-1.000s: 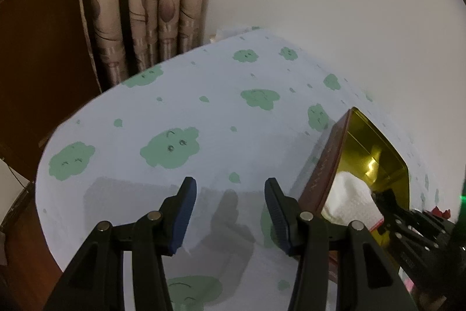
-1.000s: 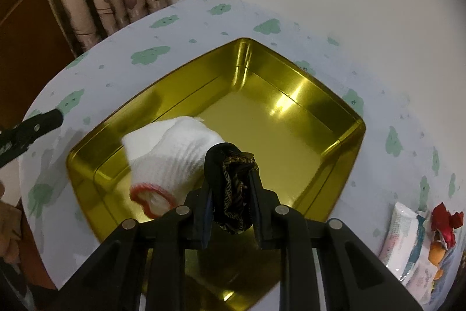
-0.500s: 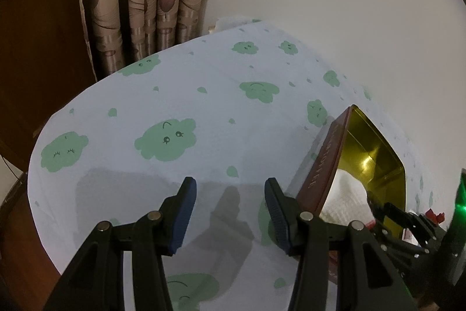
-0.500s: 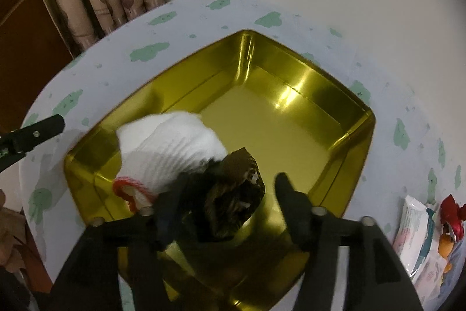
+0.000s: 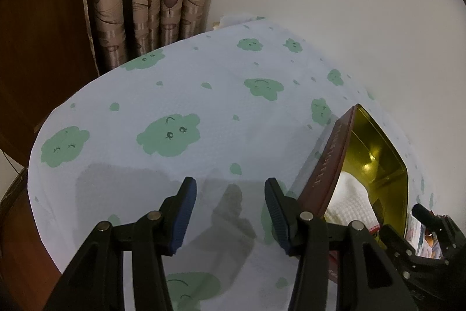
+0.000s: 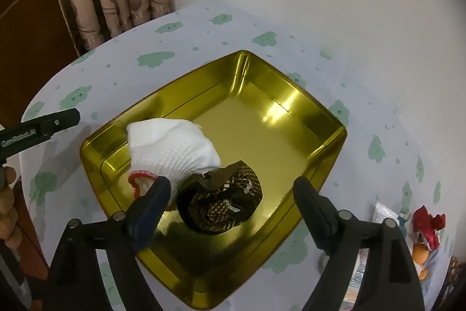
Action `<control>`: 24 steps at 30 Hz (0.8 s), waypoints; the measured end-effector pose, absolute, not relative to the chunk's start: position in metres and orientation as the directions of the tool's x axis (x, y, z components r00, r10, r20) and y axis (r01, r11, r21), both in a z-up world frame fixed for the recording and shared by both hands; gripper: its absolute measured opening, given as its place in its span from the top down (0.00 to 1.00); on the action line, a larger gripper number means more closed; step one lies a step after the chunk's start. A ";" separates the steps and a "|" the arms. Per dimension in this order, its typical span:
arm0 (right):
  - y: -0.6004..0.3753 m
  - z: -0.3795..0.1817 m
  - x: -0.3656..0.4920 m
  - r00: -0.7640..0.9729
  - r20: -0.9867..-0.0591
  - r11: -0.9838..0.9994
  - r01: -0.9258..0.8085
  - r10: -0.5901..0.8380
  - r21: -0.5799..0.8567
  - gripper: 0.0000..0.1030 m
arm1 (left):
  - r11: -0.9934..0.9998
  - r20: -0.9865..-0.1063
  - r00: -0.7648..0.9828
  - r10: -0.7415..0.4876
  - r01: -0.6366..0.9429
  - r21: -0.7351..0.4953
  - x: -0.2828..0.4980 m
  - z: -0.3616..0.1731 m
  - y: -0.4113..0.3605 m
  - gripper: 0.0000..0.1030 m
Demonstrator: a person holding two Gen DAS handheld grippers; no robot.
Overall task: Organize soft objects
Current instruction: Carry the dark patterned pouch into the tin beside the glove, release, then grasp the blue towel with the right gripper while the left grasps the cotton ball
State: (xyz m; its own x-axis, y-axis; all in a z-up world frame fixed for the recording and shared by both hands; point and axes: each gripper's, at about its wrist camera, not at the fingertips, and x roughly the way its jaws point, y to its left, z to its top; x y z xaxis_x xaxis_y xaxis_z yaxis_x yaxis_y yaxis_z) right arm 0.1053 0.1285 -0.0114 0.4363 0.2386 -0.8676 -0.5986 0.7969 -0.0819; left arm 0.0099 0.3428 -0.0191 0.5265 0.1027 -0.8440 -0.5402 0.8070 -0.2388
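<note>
Soft objects, left wrist view: only the white knitted sock shows, lying in the gold tin at the right edge of the picture.
Left tool: fingers spread wide with nothing between them; it hangs over bare cloud-print cloth on the worktop, just beside the tin's reddish outer wall.
Right tool, same view: its black body enters from the lower right corner; its finger spacing cannot be read here.

Soft objects, right wrist view: white knitted sock with a red cuff rests against the near-left wall of the gold tin; the brown woven bundle lies on the tin floor, touching the sock.
Right tool: fingers apart and empty, one on each side of the brown bundle and above it; the bundle appears free of both pads.
Handling, sock: judged light, limp and compressible; a pinch at the thick middle fold should hold better than at the loose cuff.
Handling, brown bundle: judged light and springy, likely to unroll if taken by an outer layer; best gripped across the whole roll.
Other items: packets and a red-and-orange toy sit on the worktop, well apart from the tin at right.
Left tool, same view: one black finger reaches in from the left edge.
</note>
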 end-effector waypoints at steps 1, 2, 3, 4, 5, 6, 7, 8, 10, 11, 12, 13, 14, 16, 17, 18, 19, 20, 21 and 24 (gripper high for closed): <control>0.128 -0.009 0.104 0.439 -0.866 0.796 -0.600 0.241 -0.083 0.17 | 0.807 -0.844 0.526 0.105 -0.541 -0.236 0.010 -0.019 0.343 0.52; 0.126 -0.007 0.105 0.440 -0.864 0.793 -0.603 0.244 -0.083 0.15 | 0.807 -0.843 0.527 0.106 -0.542 -0.237 0.010 -0.019 0.343 0.52; 0.124 -0.005 0.103 0.441 -0.863 0.794 -0.603 0.247 -0.082 0.15 | 0.807 -0.842 0.529 0.107 -0.541 -0.238 0.009 -0.018 0.343 0.52; 0.123 -0.003 0.103 0.444 -0.861 0.794 -0.602 0.249 -0.080 0.14 | 0.808 -0.841 0.530 0.108 -0.540 -0.237 0.010 -0.018 0.342 0.52; 0.121 -0.001 0.104 0.444 -0.860 0.796 -0.600 0.252 -0.077 0.14 | 0.810 -0.840 0.531 0.111 -0.538 -0.233 0.010 -0.018 0.342 0.52; 0.119 0.001 0.104 0.446 -0.858 0.798 -0.598 0.256 -0.073 0.14 | 0.811 -0.839 0.532 0.114 -0.537 -0.230 0.009 -0.017 0.342 0.52; 0.117 0.003 0.104 0.446 -0.856 0.801 -0.595 0.263 -0.064 0.14 | 0.813 -0.838 0.533 0.117 -0.536 -0.227 0.009 -0.017 0.341 0.52; 0.115 0.006 0.105 0.445 -0.853 0.805 -0.591 0.273 -0.051 0.14 | 0.816 -0.838 0.533 0.119 -0.533 -0.223 0.009 -0.017 0.341 0.52; 0.108 0.012 0.104 0.461 -0.839 0.814 -0.579 0.288 -0.038 0.14 | 0.821 -0.837 0.534 0.122 -0.528 -0.217 0.010 -0.016 0.339 0.52; 0.103 0.015 0.104 0.466 -0.833 0.815 -0.579 0.298 -0.032 0.14 | 0.824 -0.836 0.535 0.123 -0.524 -0.214 0.010 -0.016 0.338 0.52; 0.097 0.018 0.103 0.473 -0.827 0.814 -0.580 0.304 -0.032 0.14 | 0.827 -0.836 0.535 0.125 -0.521 -0.210 0.011 -0.015 0.338 0.52; 0.091 0.019 0.102 0.482 -0.823 0.816 -0.577 0.301 -0.039 0.14 | 0.833 -0.836 0.533 0.129 -0.516 -0.200 0.012 -0.015 0.336 0.52; 0.081 0.021 0.102 0.491 -0.822 0.820 -0.570 0.288 -0.053 0.14 | 0.836 -0.837 0.531 0.134 -0.514 -0.193 0.012 -0.015 0.335 0.52; 0.064 0.023 0.101 0.505 -0.820 0.829 -0.554 0.268 -0.070 0.14 | 0.843 -0.836 0.530 0.140 -0.507 -0.181 0.013 -0.015 0.332 0.52; 0.052 0.023 0.102 0.514 -0.819 0.838 -0.541 0.257 -0.077 0.14 | 0.845 -0.836 0.531 0.140 -0.504 -0.179 0.013 -0.014 0.331 0.52; 0.037 0.023 0.104 0.522 -0.819 0.850 -0.520 0.238 -0.084 0.14 | 0.848 -0.836 0.531 0.140 -0.501 -0.176 0.013 -0.014 0.330 0.52; 0.023 0.023 0.105 0.528 -0.820 0.862 -0.500 0.223 -0.088 0.14 | 0.851 -0.837 0.529 0.142 -0.497 -0.170 0.014 -0.014 0.328 0.52; 0.003 0.021 0.108 0.533 -0.822 0.878 -0.470 0.202 -0.089 0.14 | 0.853 -0.837 0.529 0.141 -0.494 -0.168 0.014 -0.014 0.327 0.52; -0.011 0.020 0.110 0.536 -0.823 0.888 -0.450 0.187 -0.091 0.14 | 0.854 -0.837 0.530 0.140 -0.491 -0.168 0.014 -0.013 0.326 0.52; -0.063 0.017 0.119 0.552 -0.827 0.929 -0.353 0.110 -0.112 0.14 | 0.869 -0.835 0.531 0.146 -0.473 -0.149 0.016 -0.012 0.319 0.52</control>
